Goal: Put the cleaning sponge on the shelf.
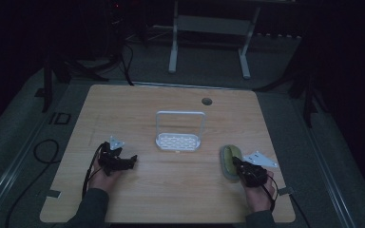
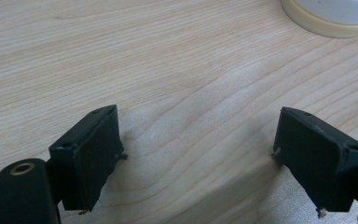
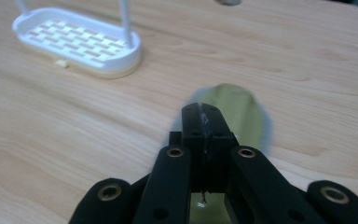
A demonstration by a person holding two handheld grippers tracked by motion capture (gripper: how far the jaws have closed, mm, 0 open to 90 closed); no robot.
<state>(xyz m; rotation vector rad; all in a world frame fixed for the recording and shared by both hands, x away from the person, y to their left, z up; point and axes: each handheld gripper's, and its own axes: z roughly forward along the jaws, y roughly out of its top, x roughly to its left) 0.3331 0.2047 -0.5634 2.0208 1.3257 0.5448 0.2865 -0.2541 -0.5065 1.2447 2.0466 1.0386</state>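
A light wooden table (image 1: 171, 190) with fine grain lines stands in a dark room on a grey floor (image 1: 24, 128). A small round hole (image 1: 206, 101) sits near the table's top edge. A white metal frame (image 1: 209, 28) stands at the top of the high view. In the middle of the table rests a white plastic rack with a tall wire handle (image 1: 178, 141).

The left hand-held gripper (image 2: 198, 149), at lower left, has its jaws wide apart with nothing between them. The right hand-held gripper (image 3: 206, 122), at lower right, has its jaws pressed together, tips over a flat yellow-green oval sponge (image 1: 229, 159). Whether it pinches the sponge is unclear.
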